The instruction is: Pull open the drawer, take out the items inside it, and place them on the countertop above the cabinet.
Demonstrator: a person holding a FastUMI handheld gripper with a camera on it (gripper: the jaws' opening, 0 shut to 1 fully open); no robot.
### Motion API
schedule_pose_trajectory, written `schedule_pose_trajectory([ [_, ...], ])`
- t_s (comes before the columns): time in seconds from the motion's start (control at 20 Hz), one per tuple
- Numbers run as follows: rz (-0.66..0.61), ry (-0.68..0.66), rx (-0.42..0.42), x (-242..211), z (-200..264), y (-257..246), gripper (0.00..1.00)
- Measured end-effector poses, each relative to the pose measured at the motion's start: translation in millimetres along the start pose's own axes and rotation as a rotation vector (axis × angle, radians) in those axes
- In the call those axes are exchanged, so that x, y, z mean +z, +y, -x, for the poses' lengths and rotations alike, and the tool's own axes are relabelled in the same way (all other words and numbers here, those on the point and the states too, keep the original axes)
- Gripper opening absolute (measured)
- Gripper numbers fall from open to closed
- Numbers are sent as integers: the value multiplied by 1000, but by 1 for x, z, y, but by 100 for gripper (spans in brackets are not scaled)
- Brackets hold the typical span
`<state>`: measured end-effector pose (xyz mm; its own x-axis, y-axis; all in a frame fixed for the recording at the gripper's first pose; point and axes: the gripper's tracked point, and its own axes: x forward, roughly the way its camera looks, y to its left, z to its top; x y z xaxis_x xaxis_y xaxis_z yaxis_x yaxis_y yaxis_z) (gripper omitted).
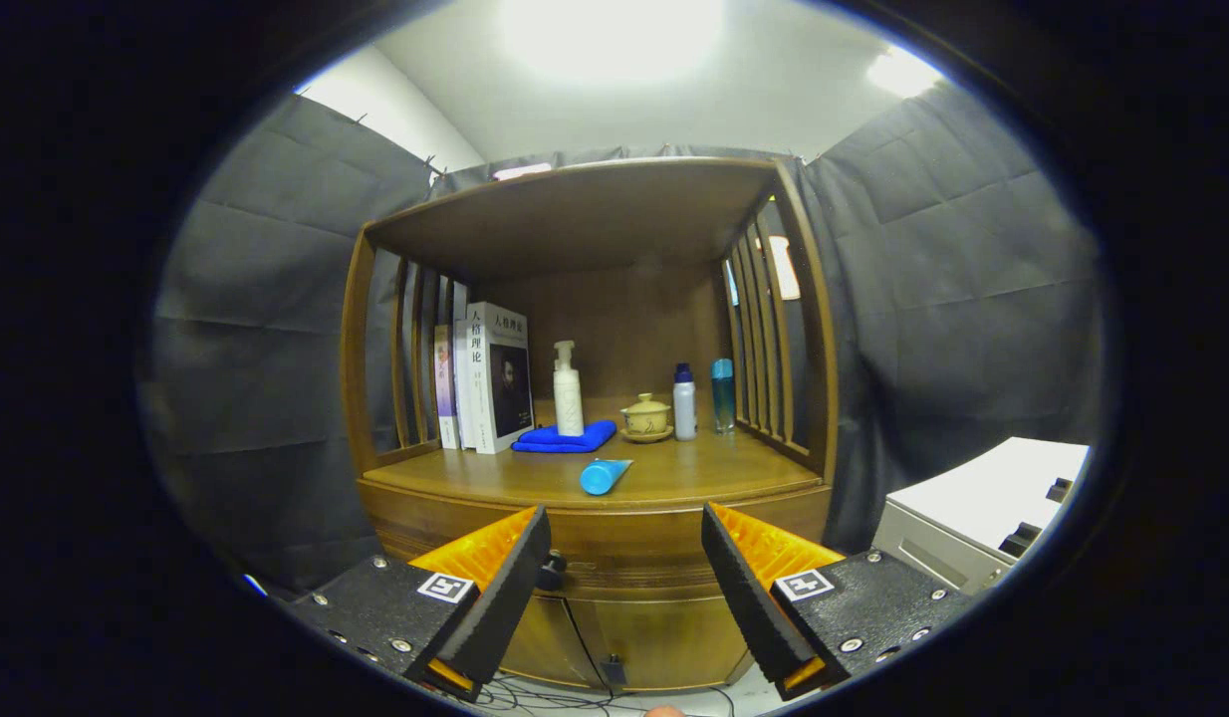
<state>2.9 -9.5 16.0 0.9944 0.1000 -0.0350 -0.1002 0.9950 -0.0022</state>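
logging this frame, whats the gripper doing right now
gripper: open, fingers spread wide and holding nothing, in front of the wooden cabinet, with its dark drawer knob just beside one finger.

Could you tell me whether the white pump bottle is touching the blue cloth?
Touching: the gripper view shows the pump bottle standing on the folded cloth.

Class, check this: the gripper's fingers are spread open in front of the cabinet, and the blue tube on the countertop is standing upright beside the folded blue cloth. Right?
Not quite. In the gripper view the blue tube is lying on its side on the countertop, just in front of the folded blue cloth. The gripper is indeed open.
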Motion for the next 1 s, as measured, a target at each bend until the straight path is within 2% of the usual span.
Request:
schedule_pose_trajectory([
  [0.5, -3, -12, -12, -2, 34, -20, 94],
  [1.0, -11, 22, -8, -19, 34, -21, 94],
])
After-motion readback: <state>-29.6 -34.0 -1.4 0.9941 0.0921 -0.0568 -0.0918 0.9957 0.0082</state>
